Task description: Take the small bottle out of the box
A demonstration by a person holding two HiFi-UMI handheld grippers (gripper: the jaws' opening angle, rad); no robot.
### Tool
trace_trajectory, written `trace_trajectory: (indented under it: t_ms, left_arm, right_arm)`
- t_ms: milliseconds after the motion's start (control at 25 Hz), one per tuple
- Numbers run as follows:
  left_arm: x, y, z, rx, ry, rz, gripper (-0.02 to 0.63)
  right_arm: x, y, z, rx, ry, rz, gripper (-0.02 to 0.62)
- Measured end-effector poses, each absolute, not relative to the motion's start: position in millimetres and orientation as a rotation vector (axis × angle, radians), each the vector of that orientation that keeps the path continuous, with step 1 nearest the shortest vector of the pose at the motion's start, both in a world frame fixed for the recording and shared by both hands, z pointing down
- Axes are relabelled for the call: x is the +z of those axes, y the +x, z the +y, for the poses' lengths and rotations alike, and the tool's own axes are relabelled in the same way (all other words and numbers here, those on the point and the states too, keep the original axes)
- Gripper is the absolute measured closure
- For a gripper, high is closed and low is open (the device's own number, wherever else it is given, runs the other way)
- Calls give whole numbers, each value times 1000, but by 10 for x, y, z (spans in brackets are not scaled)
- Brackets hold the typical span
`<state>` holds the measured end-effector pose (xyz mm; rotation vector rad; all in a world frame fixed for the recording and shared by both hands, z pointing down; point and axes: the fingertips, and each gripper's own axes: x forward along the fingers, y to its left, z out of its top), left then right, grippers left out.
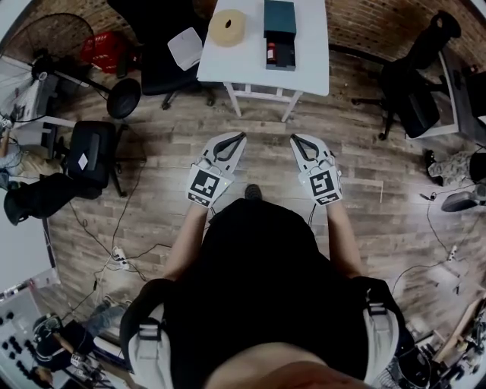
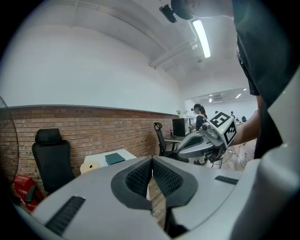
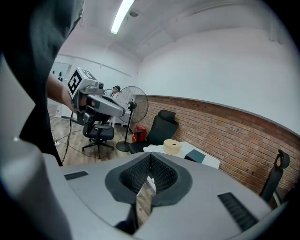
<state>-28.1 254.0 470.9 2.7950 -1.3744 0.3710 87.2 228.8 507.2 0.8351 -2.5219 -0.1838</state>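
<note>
L gripper (image 1: 240, 137): jaws shut, pads together, nothing btw them. R gripper (image 1: 295, 139): same, jaws closed, empty. Both held side by side in front of person, tips toward white table (image 1: 311, 45), well apart from it; wood floor (image 1: 266, 121) btw. Small bottle (image 1: 271, 53) lies in open dark part of box (image 1: 279, 17) on table, near front edge. Beige roll (image 1: 227, 27) left of box. Black chair (image 1: 163, 64) at table's left corner, fan (image 1: 53, 38) further left.

Left tool (image 1: 241, 136): jaws together, empty, tip angled inward.
Right tool (image 1: 293, 138): jaws together, empty, tip angled inward.
Forearms (image 1: 184, 245): bare, both extended forward.
</note>
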Motion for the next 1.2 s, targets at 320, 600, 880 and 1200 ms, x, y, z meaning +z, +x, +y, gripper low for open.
trace_trajectory:
  t_ms: [320,600,880,1200]
  left_arm:
    - [4710,-392,2518,390,2817,-1347,586]
    - [4754,-360,2502,390,2796,-1349,586]
    - [4787,-295,2231,402,2757,-1373,586]
    - [4682,-143,1782,392,2738,-1428,586]
  right_arm:
    - [5132,774,2270,-156,867,-2516,597]
    - [5181,830,2249,-138,868,-2515,597]
    - [5211,888,1923,-108,830,-2521,597]
    - [5145,969,1472,-127,760,-2539,597]
